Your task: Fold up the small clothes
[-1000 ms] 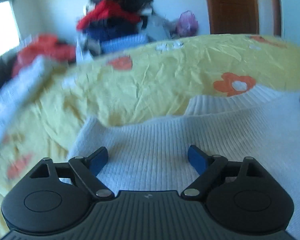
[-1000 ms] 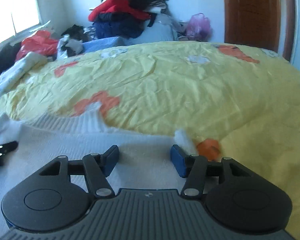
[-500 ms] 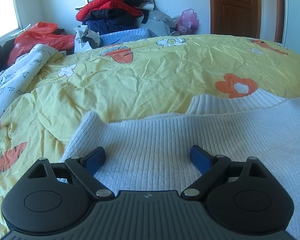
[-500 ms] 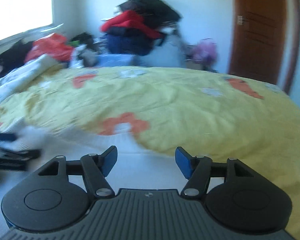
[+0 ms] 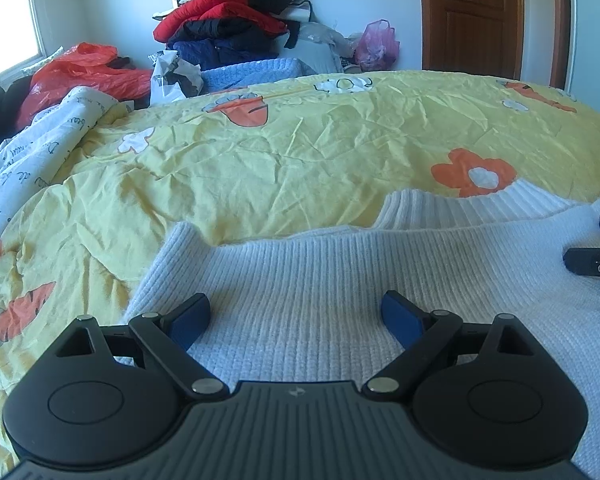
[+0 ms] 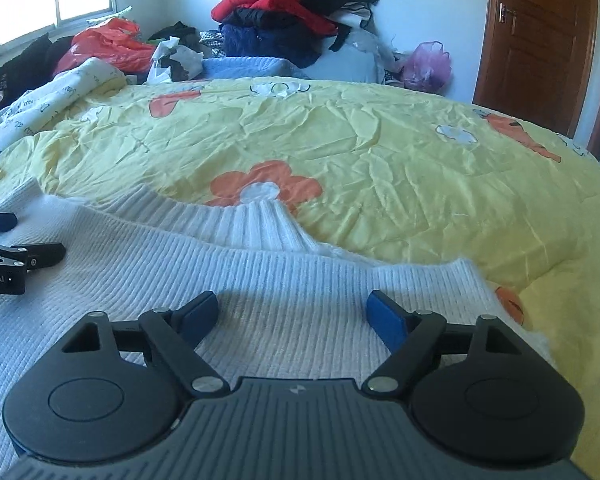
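Left gripper [image 5: 296, 316] gapes wide, right gripper [image 6: 293, 310] is opening, both empty above white sweater [image 5: 340, 280].

The white sweater [image 5: 340, 280] is a ribbed knit, matt and a little fuzzy, with a coarser rib at its collar [image 6: 236, 224]. Under it the yellow bedspread [image 5: 300, 152] is thin woven cloth, finely creased all over and faintly sheened where light falls. The left gripper [image 5: 296, 316] and the right gripper [image 6: 292, 312] are matt black plastic with a ridged grey front plate, small bright metal pins at the joints, and smooth blue pads on the fingers [image 5: 400, 316]. The door [image 6: 536, 40] is brown wood with a glossy varnish. Beside the clothes pile, the red bag [image 5: 88, 72] and the pink bag [image 5: 376, 44] look like thin, shiny, crinkled plastic.
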`<state>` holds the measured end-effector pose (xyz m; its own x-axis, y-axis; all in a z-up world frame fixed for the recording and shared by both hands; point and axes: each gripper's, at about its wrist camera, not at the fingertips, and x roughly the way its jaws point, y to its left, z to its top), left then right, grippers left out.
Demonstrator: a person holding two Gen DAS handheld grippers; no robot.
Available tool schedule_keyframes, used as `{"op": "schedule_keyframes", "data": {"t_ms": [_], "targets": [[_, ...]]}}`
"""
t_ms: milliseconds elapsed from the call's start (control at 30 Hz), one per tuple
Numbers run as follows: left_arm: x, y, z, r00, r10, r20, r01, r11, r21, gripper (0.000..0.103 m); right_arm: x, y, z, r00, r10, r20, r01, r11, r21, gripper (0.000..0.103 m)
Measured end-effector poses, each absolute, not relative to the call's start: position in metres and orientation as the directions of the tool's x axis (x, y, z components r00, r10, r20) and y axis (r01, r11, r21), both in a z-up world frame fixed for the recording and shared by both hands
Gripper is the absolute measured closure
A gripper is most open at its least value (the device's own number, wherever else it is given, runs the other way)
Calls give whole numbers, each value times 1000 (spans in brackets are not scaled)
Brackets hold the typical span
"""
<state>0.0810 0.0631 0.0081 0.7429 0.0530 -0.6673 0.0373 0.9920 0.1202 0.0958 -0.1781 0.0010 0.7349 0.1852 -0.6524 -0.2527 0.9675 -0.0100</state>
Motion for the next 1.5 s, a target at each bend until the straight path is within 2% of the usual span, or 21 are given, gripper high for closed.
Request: {"op": "schedule_keyframes", "data": {"t_ms": [433,600,667,767,867,967,1033,1100,1200,1300,1333,1433,1500], "targets": [[81,63,9,739,62,-671,33,991,128,9,95,-181,2,737,188,-649,-247,969,0,20],[50,69,22,769,165,-618,-69,982,176,9,94,-184,2,737,199,-646,-246,969,18,19],[27,77,33,780,153,-607,-85,986,140,9,92,-185,3,738,207,-642,-247,969,28,18],[-7,87,46,803,69,-592,-62,998,33,9,93,-186,3,734,222,-642,-255,966,43,15],[-12,82,41,786,50,-616,-49,999,19,9,94,-186,3,730,230,-643,-261,964,49,14],[3,73,19,741,91,-665,-63,996,65,7,93,-185,3,731,226,-644,-260,965,43,14],[11,74,12,749,100,-655,-78,995,63,0,93,-181,3,734,200,-649,-253,967,12,15],[16,78,9,743,86,-664,-83,996,37,0,95,-176,2,736,165,-657,-248,968,-35,13],[15,79,8,746,76,-661,-61,997,45,0,105,-178,3,749,65,-659,-172,980,-99,3],[7,82,5,765,60,-641,-46,998,40,0,100,-191,11,762,49,-646,-107,993,-51,14],[6,82,5,770,57,-636,-45,998,36,0,94,-194,15,765,57,-641,-105,994,-38,14],[6,80,4,780,65,-623,-51,998,40,0,65,-202,30,787,144,-600,-162,986,24,5],[6,79,2,787,72,-613,-57,997,44,0,56,-202,26,774,162,-612,-204,979,1,3]]}}
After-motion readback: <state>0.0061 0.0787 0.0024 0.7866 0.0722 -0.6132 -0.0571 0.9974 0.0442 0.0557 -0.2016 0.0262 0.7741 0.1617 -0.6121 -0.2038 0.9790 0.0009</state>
